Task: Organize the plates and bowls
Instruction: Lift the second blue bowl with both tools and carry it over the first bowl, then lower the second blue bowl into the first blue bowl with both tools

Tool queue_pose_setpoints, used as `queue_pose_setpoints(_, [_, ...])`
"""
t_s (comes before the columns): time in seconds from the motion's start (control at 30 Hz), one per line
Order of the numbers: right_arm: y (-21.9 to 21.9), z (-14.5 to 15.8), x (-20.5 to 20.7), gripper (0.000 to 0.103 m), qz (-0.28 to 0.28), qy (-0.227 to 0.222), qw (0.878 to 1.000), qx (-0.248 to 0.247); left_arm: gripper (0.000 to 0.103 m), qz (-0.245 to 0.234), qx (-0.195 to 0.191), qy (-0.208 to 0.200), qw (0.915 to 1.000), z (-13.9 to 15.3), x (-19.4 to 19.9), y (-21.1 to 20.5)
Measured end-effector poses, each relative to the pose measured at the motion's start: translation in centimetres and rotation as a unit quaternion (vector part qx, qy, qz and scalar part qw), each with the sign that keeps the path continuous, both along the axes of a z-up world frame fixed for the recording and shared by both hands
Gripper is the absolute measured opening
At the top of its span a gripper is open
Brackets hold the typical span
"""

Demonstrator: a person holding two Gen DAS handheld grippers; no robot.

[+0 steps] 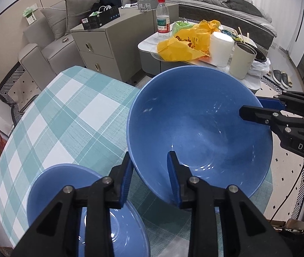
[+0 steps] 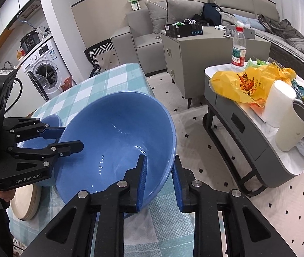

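Observation:
A large blue bowl [image 1: 194,124] is tipped above the plaid table [image 1: 66,111], held from two sides. My left gripper [image 1: 149,167] is shut on its near rim, one pad inside the bowl and one outside. My right gripper [image 1: 257,107] clamps the opposite rim in the same way. In the right wrist view the large blue bowl [image 2: 113,132] has my right gripper [image 2: 159,162] shut on its near edge and my left gripper [image 2: 66,138] on its left edge. A smaller blue bowl [image 1: 55,188] sits on the cloth under my left gripper, and the smaller bowl [image 2: 51,120] shows behind the large one.
A round wooden board [image 2: 25,201] lies at the table's near left. To the right stands a low coffee table [image 2: 237,111] with a yellow bag [image 2: 248,81], a water bottle [image 2: 238,47] and a tumbler [image 2: 293,126]. A grey cabinet [image 2: 190,64] and sofa stand behind.

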State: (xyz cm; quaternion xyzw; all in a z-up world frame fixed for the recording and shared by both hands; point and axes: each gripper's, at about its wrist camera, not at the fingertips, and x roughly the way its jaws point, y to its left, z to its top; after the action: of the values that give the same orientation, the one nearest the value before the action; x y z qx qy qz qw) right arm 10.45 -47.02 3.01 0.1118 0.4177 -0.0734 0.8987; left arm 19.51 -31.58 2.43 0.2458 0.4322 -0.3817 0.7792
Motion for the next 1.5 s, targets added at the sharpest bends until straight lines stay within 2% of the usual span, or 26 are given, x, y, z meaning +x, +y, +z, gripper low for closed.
queue_pose_setpoints(0.37, [1.4, 3.0, 0.3, 0.023, 0.013, -0.029, 0.999, -0.017, 0.03, 0.018, -0.03, -0.028, 0.999, 2.8, 0.0, 2.0])
queue_pose_setpoints(0.97, [6.5, 7.5, 1.8, 0.023, 0.06, -0.071, 0.995, -0.033, 0.031, 0.069, -0.067, -0.071, 0.9928, 7.1, 0.3, 7.4])
queue_pose_setpoints(1.5, [11.3, 9.2, 4.0, 0.023, 0.105, -0.086, 0.99, -0.031, 0.031, 0.121, -0.082, -0.092, 0.9849, 8.3, 0.6, 12.6])
